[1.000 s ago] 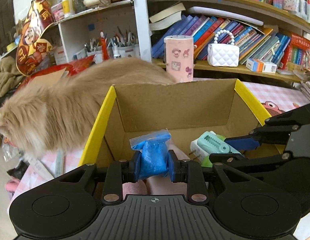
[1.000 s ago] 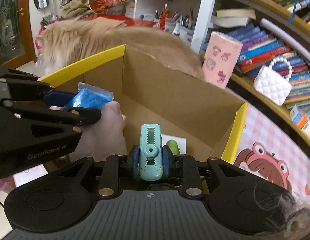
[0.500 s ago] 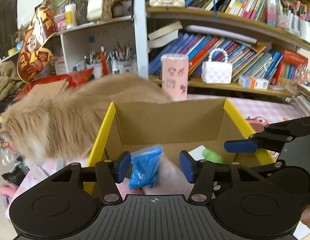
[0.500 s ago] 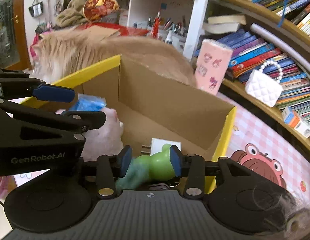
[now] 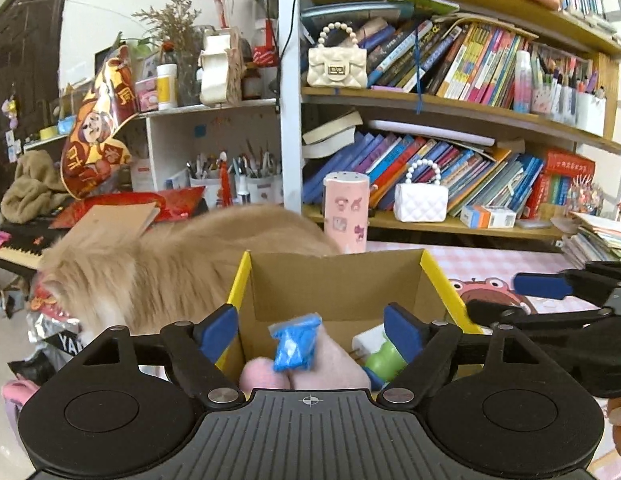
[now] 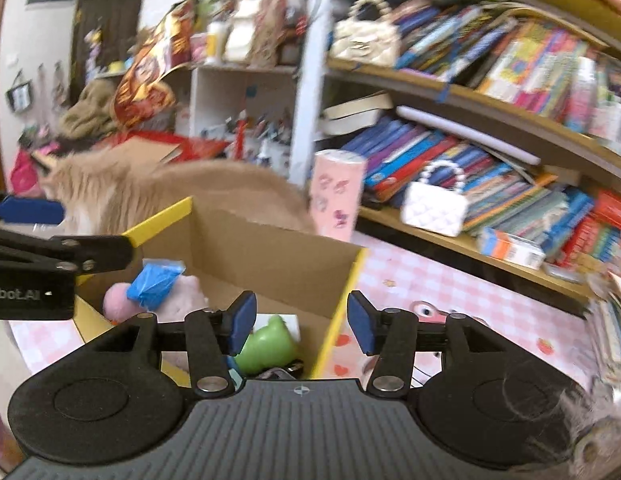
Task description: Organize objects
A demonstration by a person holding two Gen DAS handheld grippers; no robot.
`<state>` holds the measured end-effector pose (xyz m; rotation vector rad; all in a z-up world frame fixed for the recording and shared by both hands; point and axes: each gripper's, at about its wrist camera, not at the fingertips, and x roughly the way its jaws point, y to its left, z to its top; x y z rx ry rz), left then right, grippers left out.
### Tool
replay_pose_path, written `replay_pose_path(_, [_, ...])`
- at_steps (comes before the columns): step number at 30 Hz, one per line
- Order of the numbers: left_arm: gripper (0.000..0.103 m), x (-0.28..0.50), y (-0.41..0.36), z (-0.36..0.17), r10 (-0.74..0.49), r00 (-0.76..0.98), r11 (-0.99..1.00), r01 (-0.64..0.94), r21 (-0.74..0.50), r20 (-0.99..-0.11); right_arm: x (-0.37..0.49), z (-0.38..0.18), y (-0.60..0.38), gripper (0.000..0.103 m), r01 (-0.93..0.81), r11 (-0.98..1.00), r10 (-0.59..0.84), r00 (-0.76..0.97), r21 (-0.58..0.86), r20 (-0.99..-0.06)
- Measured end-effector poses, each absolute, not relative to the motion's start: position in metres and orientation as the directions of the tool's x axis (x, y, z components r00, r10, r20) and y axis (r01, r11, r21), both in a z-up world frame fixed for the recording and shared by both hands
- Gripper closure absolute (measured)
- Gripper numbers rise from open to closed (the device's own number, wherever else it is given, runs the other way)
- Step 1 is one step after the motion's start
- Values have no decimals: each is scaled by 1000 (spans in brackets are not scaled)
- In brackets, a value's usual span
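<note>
A yellow-edged cardboard box (image 5: 334, 280) (image 6: 270, 248) stands on the pink checked table. Inside it lie a blue plastic bag (image 5: 295, 342) (image 6: 153, 285) on a pink plush (image 5: 330, 364) (image 6: 178, 300), a green toy (image 5: 384, 360) (image 6: 266, 346) and a white plug (image 5: 366, 340). My left gripper (image 5: 310, 330) is open and empty above the box's near side. My right gripper (image 6: 301, 322) is open and empty above the box's right edge; it also shows in the left wrist view (image 5: 550, 292).
A long-haired ginger cat (image 5: 150, 268) (image 6: 150, 192) stands just behind and left of the box. A pink cylinder (image 5: 345, 210) and a white purse (image 5: 420, 200) stand by the bookshelf (image 5: 450, 224) behind. Pink tablecloth (image 6: 430, 280) lies to the right.
Both grippers opened and let go: the blue bag and the teal clip dropped into the box. Both grippers then pulled back and up, the right one swinging right.
</note>
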<state>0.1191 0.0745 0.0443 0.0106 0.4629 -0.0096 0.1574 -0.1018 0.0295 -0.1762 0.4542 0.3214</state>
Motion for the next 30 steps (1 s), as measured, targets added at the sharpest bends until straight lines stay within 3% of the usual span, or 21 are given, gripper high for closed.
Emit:
replay_pose_path(12, [14, 67, 59, 17, -41, 863, 999, 52, 7, -503, 81, 10, -132, 50, -47, 999, 44, 858, 8, -512])
replay_pose_path(15, [14, 56, 50, 4, -41, 843, 998, 59, 16, -537, 63, -1, -134, 46, 21, 1000, -22, 845, -8, -534])
replay_pose_path(25, [8, 36, 26, -9, -26, 826, 995, 74, 61, -563, 32, -20, -153, 16, 155, 988, -142, 813, -25, -565])
replay_pose_path(30, [7, 38, 15, -14, -23, 808, 997, 62, 47, -589, 29, -28, -162, 10, 173, 984, -165, 783, -46, -599])
